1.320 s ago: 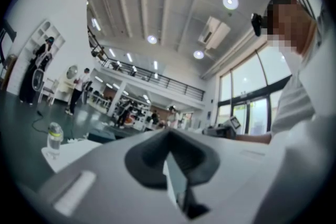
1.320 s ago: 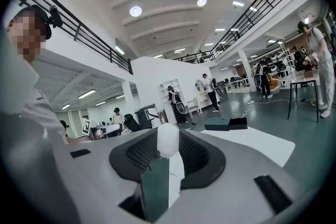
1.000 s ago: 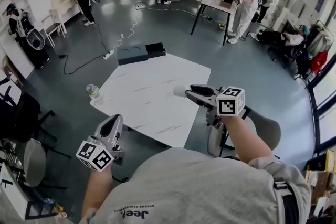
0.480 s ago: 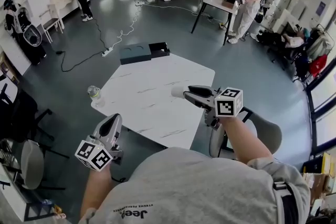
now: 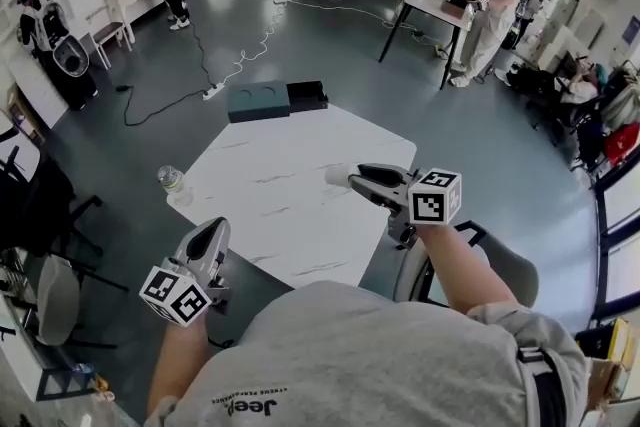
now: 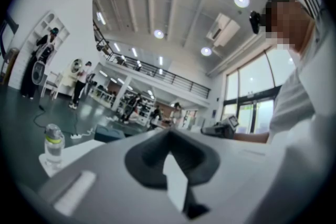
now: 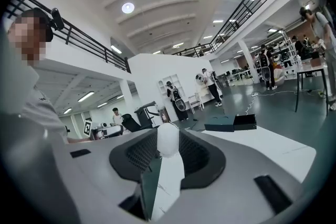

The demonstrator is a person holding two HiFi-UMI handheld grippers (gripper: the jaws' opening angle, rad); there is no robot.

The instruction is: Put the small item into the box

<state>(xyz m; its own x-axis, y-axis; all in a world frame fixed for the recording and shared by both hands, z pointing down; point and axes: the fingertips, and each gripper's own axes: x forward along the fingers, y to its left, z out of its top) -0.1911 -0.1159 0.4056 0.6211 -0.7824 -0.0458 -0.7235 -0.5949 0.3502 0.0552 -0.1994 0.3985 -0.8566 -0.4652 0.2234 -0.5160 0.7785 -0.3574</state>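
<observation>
white table (image 5: 290, 200): the box (image 5: 258, 102) is set at its far edge; above the table the small item (image 5: 337, 175) is gripped in the right gripper (image 5: 352, 178), not yet boxed; left gripper (image 5: 212, 233) is closed, empty.

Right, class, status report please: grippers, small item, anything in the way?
Left gripper shut, empty. Right gripper shut on small white item above table. Teal box, black box at far edge. Bottle at left corner, off the path.
</observation>
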